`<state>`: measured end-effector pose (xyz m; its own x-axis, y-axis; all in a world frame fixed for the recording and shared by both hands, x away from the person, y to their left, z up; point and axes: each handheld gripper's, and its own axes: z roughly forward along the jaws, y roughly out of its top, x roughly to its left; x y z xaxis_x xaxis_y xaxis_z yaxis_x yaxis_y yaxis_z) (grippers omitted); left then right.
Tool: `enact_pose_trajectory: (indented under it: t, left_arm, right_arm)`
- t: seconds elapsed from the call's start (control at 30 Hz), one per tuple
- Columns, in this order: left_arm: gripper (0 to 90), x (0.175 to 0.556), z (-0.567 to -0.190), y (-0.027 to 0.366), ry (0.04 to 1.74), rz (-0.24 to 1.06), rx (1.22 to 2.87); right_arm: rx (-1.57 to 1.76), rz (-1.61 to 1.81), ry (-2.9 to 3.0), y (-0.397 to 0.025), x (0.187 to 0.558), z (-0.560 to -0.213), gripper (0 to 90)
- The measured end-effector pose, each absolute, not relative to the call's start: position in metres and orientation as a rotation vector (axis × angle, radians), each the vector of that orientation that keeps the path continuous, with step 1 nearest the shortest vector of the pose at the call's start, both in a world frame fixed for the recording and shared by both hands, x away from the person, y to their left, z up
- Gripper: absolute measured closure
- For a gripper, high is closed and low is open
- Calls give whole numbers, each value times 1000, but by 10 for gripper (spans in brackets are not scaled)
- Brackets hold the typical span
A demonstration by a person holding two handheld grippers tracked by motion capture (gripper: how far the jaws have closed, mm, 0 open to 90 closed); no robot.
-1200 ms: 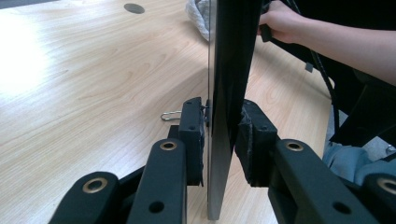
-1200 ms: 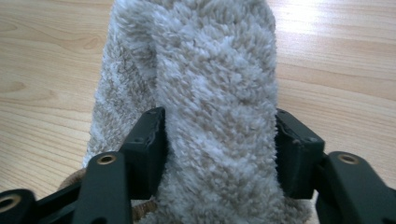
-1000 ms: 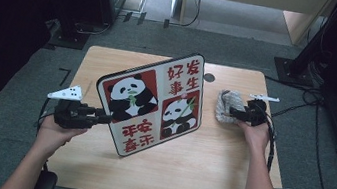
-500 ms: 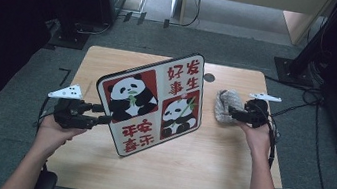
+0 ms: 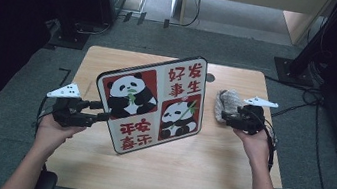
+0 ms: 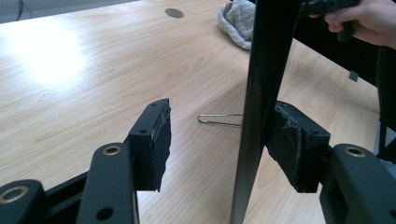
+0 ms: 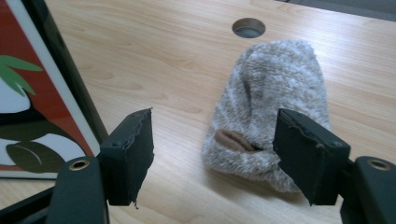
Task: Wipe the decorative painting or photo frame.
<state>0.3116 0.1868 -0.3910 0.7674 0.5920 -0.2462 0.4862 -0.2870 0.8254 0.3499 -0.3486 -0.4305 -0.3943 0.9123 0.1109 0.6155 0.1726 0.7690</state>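
Note:
A framed panda picture (image 5: 155, 102) with red panels and Chinese characters stands tilted on the wooden table (image 5: 195, 174). My left gripper (image 5: 102, 111) is open around the frame's left edge. In the left gripper view the black frame edge (image 6: 266, 70) rests against the right pad (image 6: 292, 140), and the left pad stands well apart from it. A grey woolly cloth (image 5: 226, 100) lies bunched at the right. My right gripper (image 5: 226, 116) is open at its near side. In the right gripper view the cloth (image 7: 275, 93) lies just beyond the spread jaws of the gripper (image 7: 212, 149).
A thin wire stand leg (image 6: 219, 120) rests on the table behind the frame. A round cable hole (image 5: 210, 77) sits near the table's far edge. Cables (image 5: 317, 101) run over the floor at the right. The frame's front (image 7: 28, 93) stands close to the right gripper's left jaw.
The right gripper has eased back a little toward the near side of the cloth. The frame and the left gripper have hardly moved.

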Motion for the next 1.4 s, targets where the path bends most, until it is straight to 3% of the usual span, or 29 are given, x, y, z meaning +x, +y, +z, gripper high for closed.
enact_pose_trajectory:
  t: [1.4]
  left_arm:
    - [424, 333, -408, 196, 910, 142, 1943]
  right_arm:
    - [1423, 1110, 2165, -338, 351, -440, 326]
